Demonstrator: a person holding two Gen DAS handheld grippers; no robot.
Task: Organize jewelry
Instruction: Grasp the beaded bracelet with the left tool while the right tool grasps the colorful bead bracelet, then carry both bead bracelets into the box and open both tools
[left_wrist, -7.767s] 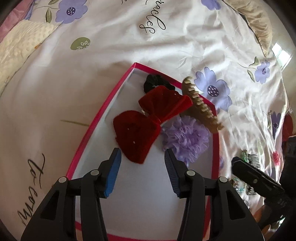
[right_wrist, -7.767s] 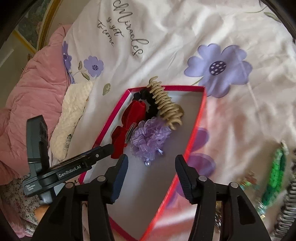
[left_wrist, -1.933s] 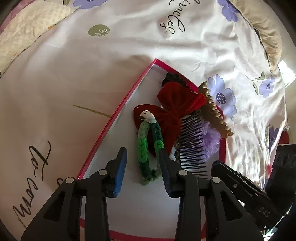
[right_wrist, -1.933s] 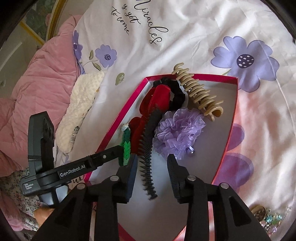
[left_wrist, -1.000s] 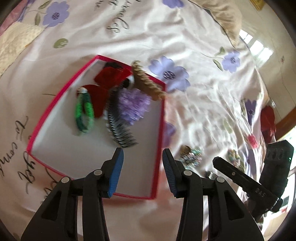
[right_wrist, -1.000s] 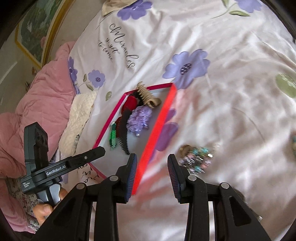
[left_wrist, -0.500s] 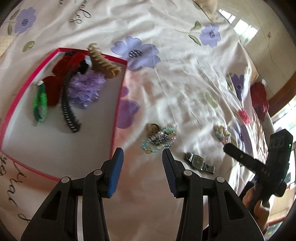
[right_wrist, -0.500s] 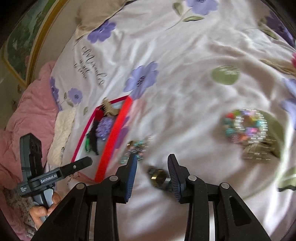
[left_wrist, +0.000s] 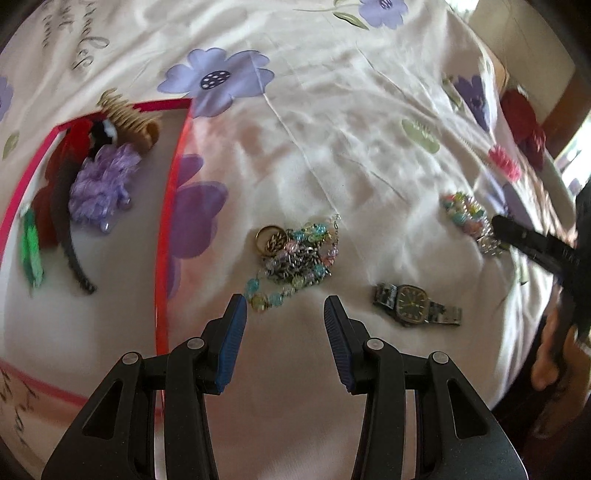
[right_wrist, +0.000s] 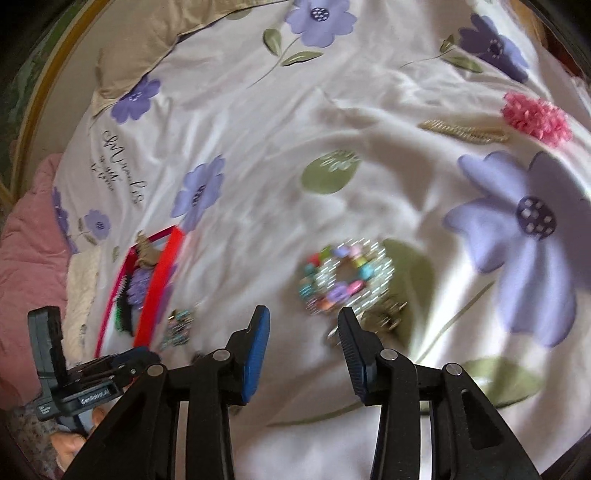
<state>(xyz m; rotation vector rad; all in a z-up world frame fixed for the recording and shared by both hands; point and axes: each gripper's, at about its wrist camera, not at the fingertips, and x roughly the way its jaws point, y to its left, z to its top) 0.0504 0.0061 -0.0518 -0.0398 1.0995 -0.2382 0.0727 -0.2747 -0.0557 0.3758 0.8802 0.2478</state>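
A red-rimmed box (left_wrist: 162, 240) lies at the left on the floral bedsheet; it holds a purple scrunchie (left_wrist: 101, 184), a red bow, a beige claw clip (left_wrist: 129, 118), a black comb and a green bracelet (left_wrist: 31, 251). My left gripper (left_wrist: 282, 306) is open and empty, just short of a tangle of pastel bead necklaces with a gold ring (left_wrist: 291, 254). A wristwatch (left_wrist: 413, 304) lies to its right. My right gripper (right_wrist: 303, 326) is open and empty, just short of a colourful bead bracelet (right_wrist: 343, 278), which also shows in the left wrist view (left_wrist: 465, 214).
On the sheet further off lie a pink scrunchie (right_wrist: 535, 116) and a beige comb (right_wrist: 465, 131). A silver clasp piece (right_wrist: 384, 317) lies beside the bead bracelet. A pink quilt (right_wrist: 26, 229) and a tan pillow (right_wrist: 155, 37) edge the bed. The box shows small in the right wrist view (right_wrist: 155, 291).
Both grippers have left the box and swung right over the sheet. The left now faces the necklace tangle, the right faces the bead bracelet. A green bracelet and black comb were added to the box earlier.
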